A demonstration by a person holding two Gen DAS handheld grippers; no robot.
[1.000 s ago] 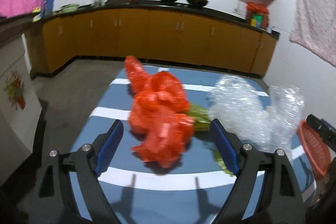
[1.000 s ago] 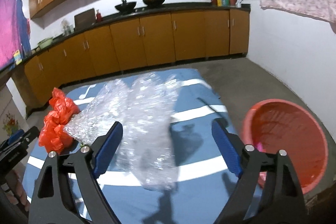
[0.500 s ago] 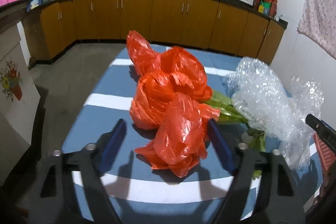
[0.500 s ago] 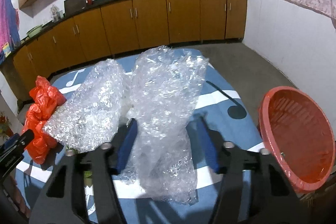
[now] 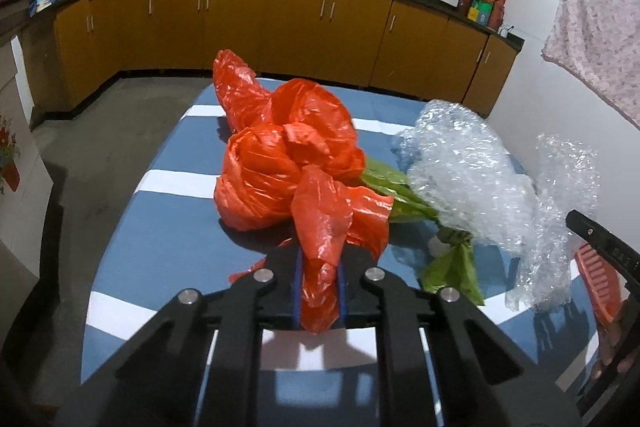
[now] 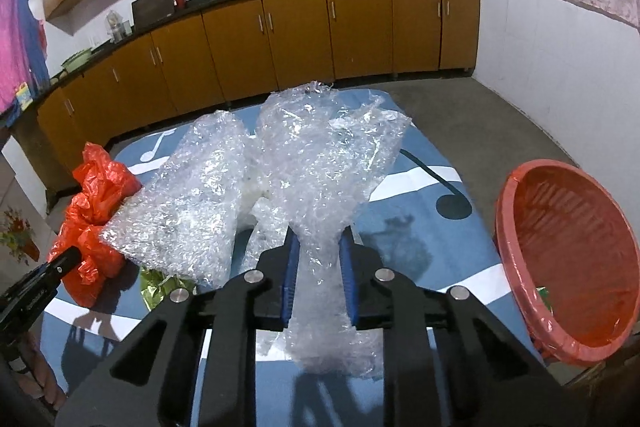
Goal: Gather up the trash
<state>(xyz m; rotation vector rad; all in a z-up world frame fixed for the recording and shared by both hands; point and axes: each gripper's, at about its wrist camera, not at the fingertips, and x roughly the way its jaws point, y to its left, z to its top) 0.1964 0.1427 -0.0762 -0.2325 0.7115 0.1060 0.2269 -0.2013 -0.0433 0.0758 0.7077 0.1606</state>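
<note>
Grippers (image 5: 319, 285) (image 6: 319, 277) now clamping bags; basket (image 6: 516, 227) beside.

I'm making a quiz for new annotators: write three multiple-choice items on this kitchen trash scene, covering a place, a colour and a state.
1. Where is the basket? A on the counter; B at the table's right edge; C under the bubble wrap.
2. What colour is the bag? A black; B white; C red.
3. What is the left gripper doing? A pinching the bag; B hanging open; C holding leaves.

Answers: B, it sits off the blue table to the right; C, the crumpled plastic is bright red; A, the bag's tail is clamped between its pads.
</note>
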